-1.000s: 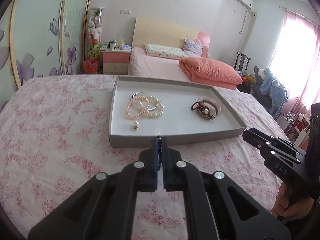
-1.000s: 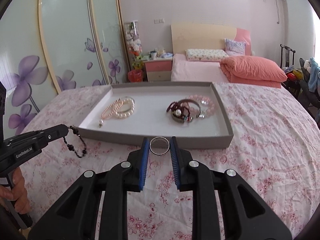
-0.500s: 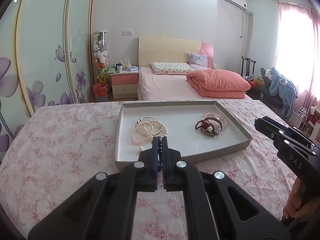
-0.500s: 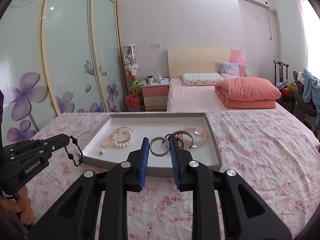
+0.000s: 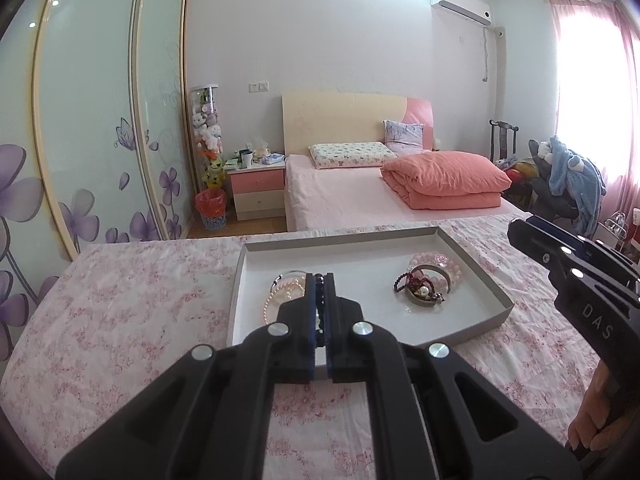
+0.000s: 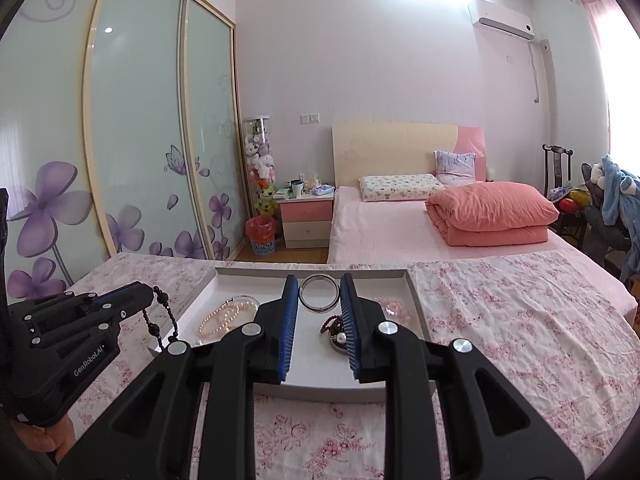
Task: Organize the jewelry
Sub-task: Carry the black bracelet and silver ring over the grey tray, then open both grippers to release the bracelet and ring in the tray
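A grey tray [image 5: 476, 330] [image 6: 418, 308] with a white floor lies on the floral cloth. Pearl bracelets [image 5: 280, 294] [image 6: 224, 318] rest at its left, and a pink bead bracelet [image 5: 436, 260] with a dark red one and a metal bangle [image 5: 420, 294] at its right. My left gripper [image 5: 319, 280] [image 6: 150, 294] is shut on a dark bead bracelet [image 6: 160, 320], which hangs in a loop over the tray's left edge. My right gripper [image 6: 319, 294] is shut on a silver bangle [image 6: 319, 300], held upright above the tray's front part.
The floral cloth [image 6: 520, 320] covers the surface all around the tray. Beyond it stand a bed with a folded salmon quilt [image 6: 492, 214], a pink nightstand [image 6: 306, 218] and a red bin [image 6: 262, 236]. A hand [image 5: 596, 412] holds the right gripper's body at the right edge.
Both grippers have risen and tipped up, so the tray sits lower in each view and more of the room shows. Their holds on the bead bracelet and the bangle are unchanged.
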